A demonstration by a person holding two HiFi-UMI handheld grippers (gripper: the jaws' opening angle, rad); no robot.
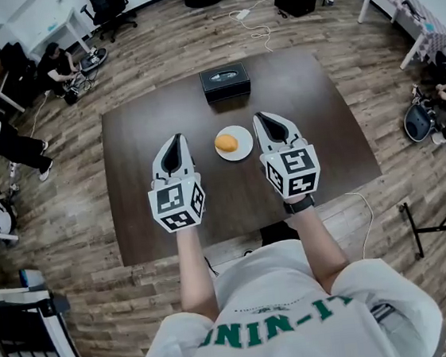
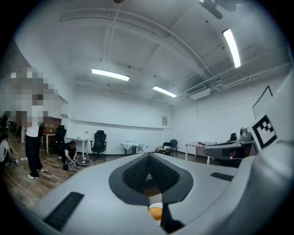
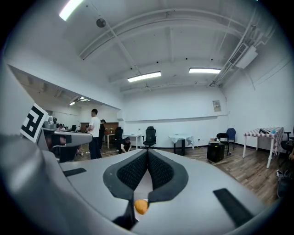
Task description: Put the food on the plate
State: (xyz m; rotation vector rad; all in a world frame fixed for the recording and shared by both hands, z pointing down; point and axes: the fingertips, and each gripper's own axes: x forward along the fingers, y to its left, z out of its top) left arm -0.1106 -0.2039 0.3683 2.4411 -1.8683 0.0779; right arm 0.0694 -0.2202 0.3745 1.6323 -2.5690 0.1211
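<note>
Food (image 1: 226,143) is on the plate (image 1: 245,150), sitting a bit left of centre, not touching either tong. By my read the placement is done.

Plate is mid-table (image 1: 321,122), well in from every edge. Black box (image 1: 225,81) is behind it, well apart, so no issue there.

Tongs: left (image 1: 177,138) and right (image 1: 260,118) flank the plate, one on each side. Both are clenched, tips meeting, nothing between the pads. In each gripper view I see the food only below the jaws, further out on the plate, not in them. Both are empty.

Risks from here:
- The right tong tip reads as just beside the plate rim in the head view. I can't tell how high it is above the table. If it's low, a sideways swing on the way out clips the rim and shifts the plate.
- Same for the left, though it's a little further off.
- The food looks rounded and smooth. A bump to the plate would probably roll it, and being off-centre it has less plate to cross on the left side before it drops off onto the table.
- Reaching back in with clenched tips would push the food rather than grip it.

Safest exit, I'd say: lift both straight up, then pull back toward me, no lateral move near the rim.
</note>
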